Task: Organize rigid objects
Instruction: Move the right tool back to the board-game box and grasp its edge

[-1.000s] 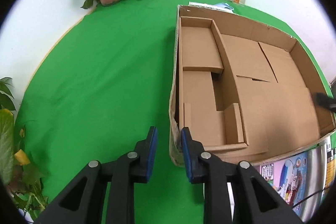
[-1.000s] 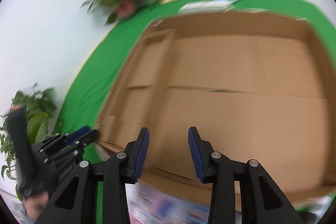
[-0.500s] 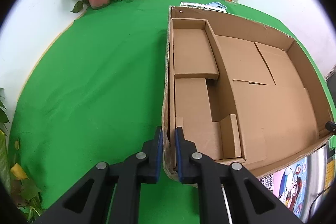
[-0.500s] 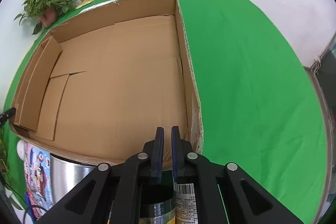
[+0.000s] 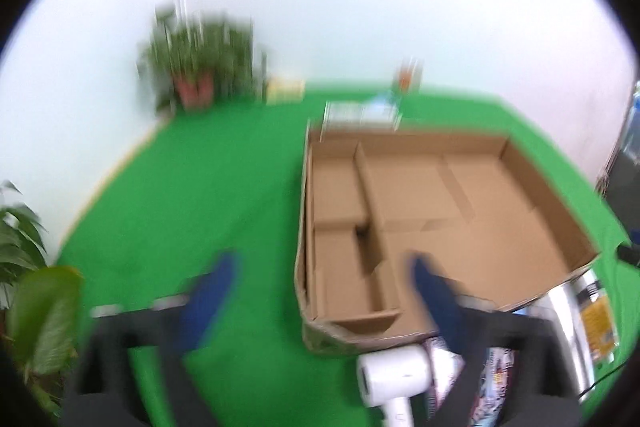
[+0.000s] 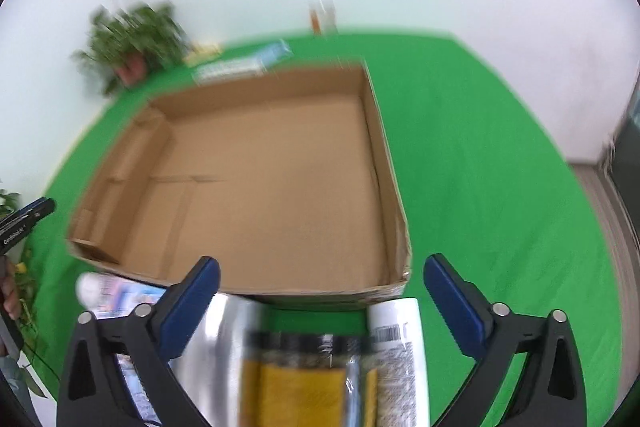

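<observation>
A shallow cardboard box (image 5: 532,187) with dividers on its left side lies on the green cloth; it also shows in the right wrist view (image 6: 384,151). My left gripper (image 5: 320,291) is open, above the box's near left corner. A white hair dryer (image 5: 394,373) lies just below it. My right gripper (image 6: 320,283) is open over a row of items at the box's near edge: a silver cylinder (image 6: 208,359), a jar with a yellow label (image 6: 304,375) and a white bottle (image 6: 400,347). Both views are blurred by motion.
A potted plant (image 5: 196,67) and a small jar (image 5: 406,77) stand by the back wall. A flat packet (image 5: 360,113) lies behind the box. Colourful printed packages (image 6: 116,297) lie at the box's near left. Leafy plants (image 5: 28,291) are at the far left.
Both grippers have opened wide from nearly shut and pulled back and up from the box's near corners. The items in front of the box have come into view.
</observation>
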### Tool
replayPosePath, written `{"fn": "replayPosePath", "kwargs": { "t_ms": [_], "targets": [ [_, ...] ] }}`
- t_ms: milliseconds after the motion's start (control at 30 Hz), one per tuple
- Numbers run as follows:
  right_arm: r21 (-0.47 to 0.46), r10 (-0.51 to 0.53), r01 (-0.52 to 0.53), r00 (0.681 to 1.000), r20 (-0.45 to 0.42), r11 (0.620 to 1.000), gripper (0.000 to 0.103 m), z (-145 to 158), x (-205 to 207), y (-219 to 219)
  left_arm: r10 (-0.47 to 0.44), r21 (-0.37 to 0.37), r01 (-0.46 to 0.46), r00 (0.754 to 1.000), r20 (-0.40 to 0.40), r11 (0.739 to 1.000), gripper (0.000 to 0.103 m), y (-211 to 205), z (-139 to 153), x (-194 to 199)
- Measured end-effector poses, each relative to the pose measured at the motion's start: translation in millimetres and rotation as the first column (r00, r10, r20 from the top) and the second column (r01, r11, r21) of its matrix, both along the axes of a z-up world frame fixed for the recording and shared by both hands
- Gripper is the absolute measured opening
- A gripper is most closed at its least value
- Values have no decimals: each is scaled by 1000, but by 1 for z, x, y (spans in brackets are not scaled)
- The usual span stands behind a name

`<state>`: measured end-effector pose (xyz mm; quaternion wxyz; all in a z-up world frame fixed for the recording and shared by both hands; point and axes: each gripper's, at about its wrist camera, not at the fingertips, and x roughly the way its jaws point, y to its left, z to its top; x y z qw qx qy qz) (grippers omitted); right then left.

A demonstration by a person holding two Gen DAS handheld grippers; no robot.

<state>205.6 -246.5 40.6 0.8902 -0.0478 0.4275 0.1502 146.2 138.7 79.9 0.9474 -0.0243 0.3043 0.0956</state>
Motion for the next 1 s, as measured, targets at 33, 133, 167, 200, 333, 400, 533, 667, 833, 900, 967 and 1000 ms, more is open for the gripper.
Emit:
{"fn": "replayPosePath", "kwargs": {
  "t_ms": [33, 133, 167, 200, 333, 400, 533, 667, 833, 900, 967, 1000],
  "targets": [
    [4, 17, -17, 1000, 21, 1000, 103, 7, -16, 2, -13, 13, 12, 997, 70, 1000, 102, -10, 11, -20],
    [16, 36, -37, 996, 80, 999, 103, 17, -62, 5, -58, -28, 61, 995, 80, 998, 102, -28, 19, -54],
    [23, 43, -45, 995, 93, 999, 103, 19, -75, 5, -64, -46, 68, 995, 74, 997, 102, -32, 18, -62],
    [29, 57, -60, 992, 108, 998, 103, 20, -91, 5, -71, -67, 76, 995, 70, 995, 102, -37, 16, -73],
    [19, 118, -122, 982, 148, 992, 97, 21, -145, 7, -104, -103, 110, 992, 66, 989, 102, -56, 7, -99],
    [34, 167, -173, 976, 140, 984, 50, 19, -172, 3, -111, -79, 116, 991, 68, 990, 87, -68, 2, -110],
    [79, 251, -262, 960, 127, 962, 74, 7, -209, 1, -172, -190, 170, 985, 10, 967, 6, -75, -11, -120],
    [158, 284, -301, 951, 122, 940, 103, -3, -230, -1, -133, -138, 123, 989, -68, 983, 101, -83, -23, -119],
    [271, 319, -301, 947, -25, 914, 102, -35, -223, 12, -218, -183, 187, 961, -169, 965, 102, -87, -50, -100],
    [333, 306, -249, 943, -129, 909, 101, -54, -210, 12, -255, -296, 187, 944, -208, 937, 101, -80, -65, -89],
    [368, 289, -198, 933, -214, 909, 94, -69, -198, 13, -292, -375, 194, 930, -226, 907, 101, -78, -78, -81],
    [363, 278, -178, 929, -246, 914, 91, -76, -192, 14, -296, -395, 186, 925, -238, 900, 101, -75, -83, -73]
  ]
}}
